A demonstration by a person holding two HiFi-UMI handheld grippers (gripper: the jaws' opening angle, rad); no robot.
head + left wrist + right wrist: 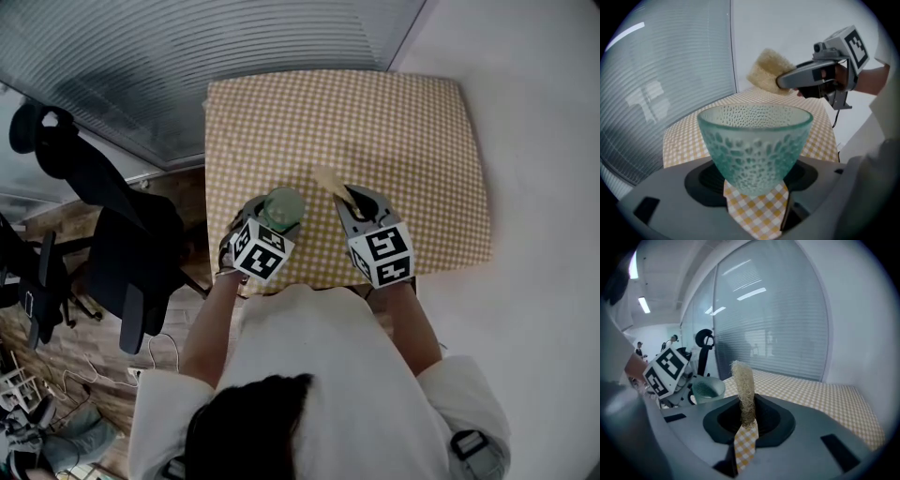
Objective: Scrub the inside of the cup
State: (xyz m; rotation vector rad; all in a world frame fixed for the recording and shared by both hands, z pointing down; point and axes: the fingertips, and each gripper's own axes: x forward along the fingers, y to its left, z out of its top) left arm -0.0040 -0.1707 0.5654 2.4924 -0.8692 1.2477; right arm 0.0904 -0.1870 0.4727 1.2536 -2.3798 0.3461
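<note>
A pale green textured glass cup (754, 143) sits upright between the jaws of my left gripper (754, 183), which is closed on its lower body; it also shows from above as the cup (283, 208) held by the left gripper (272, 220). My right gripper (745, 420) is shut on a tan loofah sponge (743, 390), which stands on edge out of the jaws. From the left gripper view, the sponge (769, 70) hangs above and behind the cup, apart from it. In the head view the sponge (328, 180) sits just right of the cup, ahead of the right gripper (354, 202).
A table with a yellow checked cloth (375, 141) lies under both grippers. A black office chair (103, 234) stands to the left on the floor. Glass wall with blinds (187, 56) runs behind the table; a white wall (534, 141) is at the right.
</note>
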